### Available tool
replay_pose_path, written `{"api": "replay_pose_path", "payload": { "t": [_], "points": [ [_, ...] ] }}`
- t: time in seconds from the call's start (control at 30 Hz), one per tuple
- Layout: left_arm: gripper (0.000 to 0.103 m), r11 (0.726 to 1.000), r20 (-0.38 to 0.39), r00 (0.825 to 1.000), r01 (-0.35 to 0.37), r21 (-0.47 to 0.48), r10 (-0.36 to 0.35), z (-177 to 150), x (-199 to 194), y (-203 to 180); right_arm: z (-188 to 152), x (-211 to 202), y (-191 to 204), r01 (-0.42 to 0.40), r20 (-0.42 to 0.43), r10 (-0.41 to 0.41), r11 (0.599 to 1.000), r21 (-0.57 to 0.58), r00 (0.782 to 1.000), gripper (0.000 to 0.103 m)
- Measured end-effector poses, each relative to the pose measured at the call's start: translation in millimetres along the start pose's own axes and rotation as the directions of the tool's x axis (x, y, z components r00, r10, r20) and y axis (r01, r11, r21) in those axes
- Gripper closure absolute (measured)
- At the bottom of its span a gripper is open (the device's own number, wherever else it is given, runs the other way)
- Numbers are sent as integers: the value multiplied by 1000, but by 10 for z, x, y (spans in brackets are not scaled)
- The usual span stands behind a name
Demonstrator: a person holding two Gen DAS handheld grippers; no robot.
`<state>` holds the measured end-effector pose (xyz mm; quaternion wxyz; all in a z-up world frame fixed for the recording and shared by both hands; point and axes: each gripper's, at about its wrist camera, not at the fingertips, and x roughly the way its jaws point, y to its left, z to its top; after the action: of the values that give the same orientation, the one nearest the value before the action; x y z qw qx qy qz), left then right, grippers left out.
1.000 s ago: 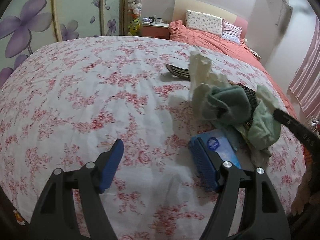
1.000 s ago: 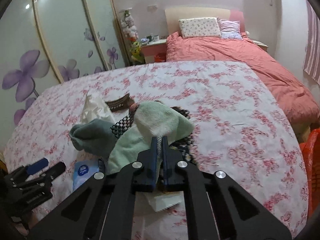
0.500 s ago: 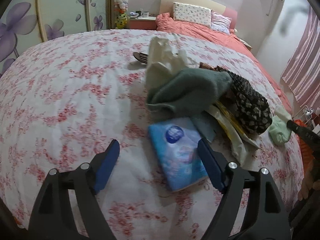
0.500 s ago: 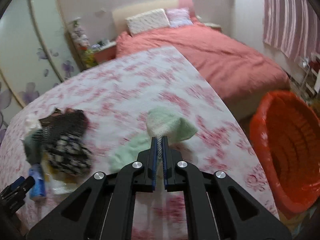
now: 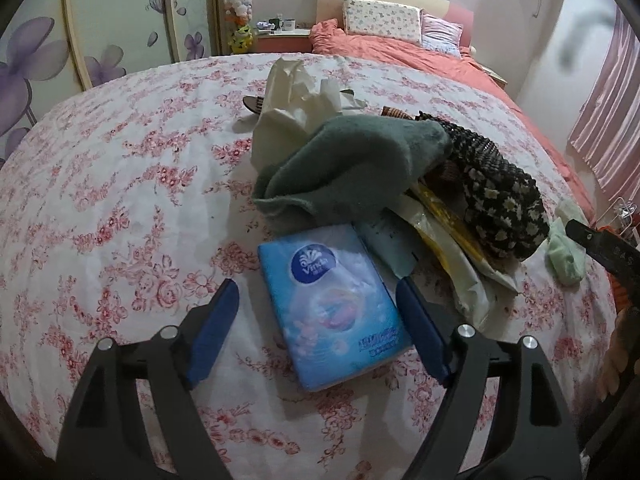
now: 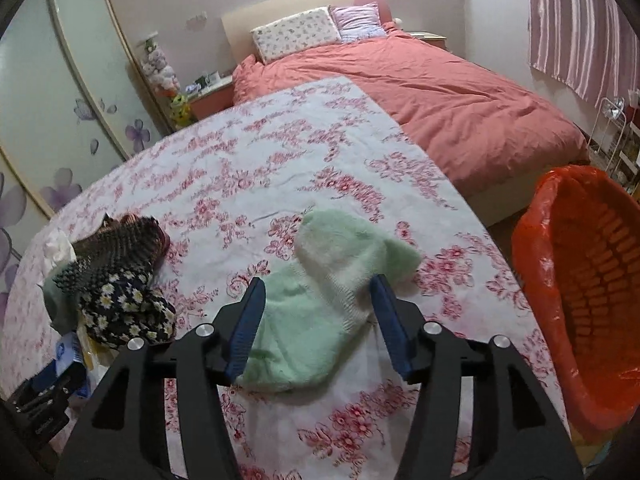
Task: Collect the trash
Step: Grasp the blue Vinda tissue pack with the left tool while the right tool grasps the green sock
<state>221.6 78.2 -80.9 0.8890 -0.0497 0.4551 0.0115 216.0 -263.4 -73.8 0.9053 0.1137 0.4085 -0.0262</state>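
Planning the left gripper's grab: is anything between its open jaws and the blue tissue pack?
Nothing visible. The tissue pack lies bare on the bedspread between the open fingers of the left gripper. The dark green cloth lies just beyond its far end.

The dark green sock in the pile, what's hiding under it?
Under the dark green sock a cream plastic bag pokes out behind, and a yellow-edged wrapper and pale paper stick out in front. Anything deeper under it is covered.
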Motion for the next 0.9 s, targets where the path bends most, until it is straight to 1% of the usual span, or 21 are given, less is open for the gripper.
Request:
{"api": "replay_pose_path", "payload": {
  "t": [0.17, 0.23, 0.33, 0.37, 0.43, 0.6, 0.63, 0.7, 0.9],
  "points": [
    [24, 1000, 12, 1000, -25, -2, 25, 4, 23, -19, -12, 17, 39, 21, 0, -21, 999, -24, 1000, 46],
    [26, 999, 18, 999, -36, -1, 36, -14, 21, -37, -30, 15, 52, 27, 5, -27, 999, -32, 1000, 46],
    [35, 1000, 29, 999, -28, 10, 28, -49, -15, -53, -66, 10, 84, 39, 12, -39, 997, -68, 999, 48],
    [39, 1000, 30, 999, -22, 19, 21, -45, -16, -56, -70, 0, 81, 37, 14, -36, 997, -75, 999, 50],
    [41, 999, 31, 999, -16, 30, 15, -39, -18, -31, -73, -9, 42, 32, 13, -31, 997, -72, 999, 55],
    [42, 1000, 32, 999, -15, -15, 15, -1, -15, 102, -73, -16, 12, 28, 15, -28, 998, -48, 1000, 54],
    [42, 1000, 32, 999, -17, -15, 17, -9, -18, 95, -73, -17, 12, 28, 14, -28, 998, -52, 1000, 51],
    [42, 1000, 35, 999, -22, -7, 23, -29, -21, 53, -78, -17, 41, 33, 11, -33, 997, -64, 999, 49],
    [41, 998, 66, 996, -54, 18, 53, -77, -1, -20, -95, -18, 50, 39, 8, -39, 997, -59, 999, 49]
  ]
}}
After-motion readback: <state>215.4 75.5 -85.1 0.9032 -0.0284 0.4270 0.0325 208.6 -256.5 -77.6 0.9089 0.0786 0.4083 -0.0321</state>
